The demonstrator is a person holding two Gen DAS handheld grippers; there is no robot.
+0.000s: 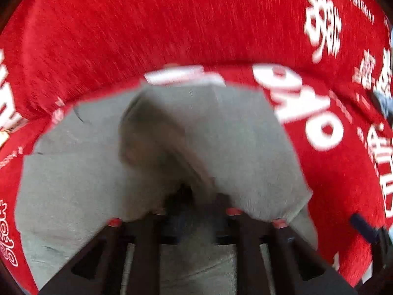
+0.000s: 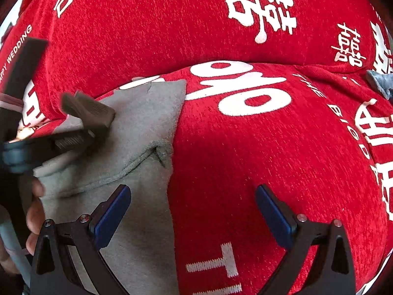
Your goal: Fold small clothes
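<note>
A small grey garment [image 1: 233, 132] lies on a red sofa seat; it also shows in the right wrist view [image 2: 145, 127] with a pocket seam. My left gripper [image 1: 196, 204] is shut on a fold of the grey garment, whose cloth drapes over the fingertips. It also shows at the left of the right wrist view [image 2: 86, 123], pressed into the cloth. My right gripper [image 2: 194, 209] is open and empty, its left blue pad [image 2: 113, 216] over the garment's right edge and its right pad [image 2: 275, 218] over the red seat.
The red cover with white lettering [image 2: 245, 93] spans the seat, and the sofa backrest [image 2: 147, 24] rises behind. A blue-grey cloth [image 2: 380, 81] lies at the far right. A person's hand [image 2: 32, 211] holds the left gripper.
</note>
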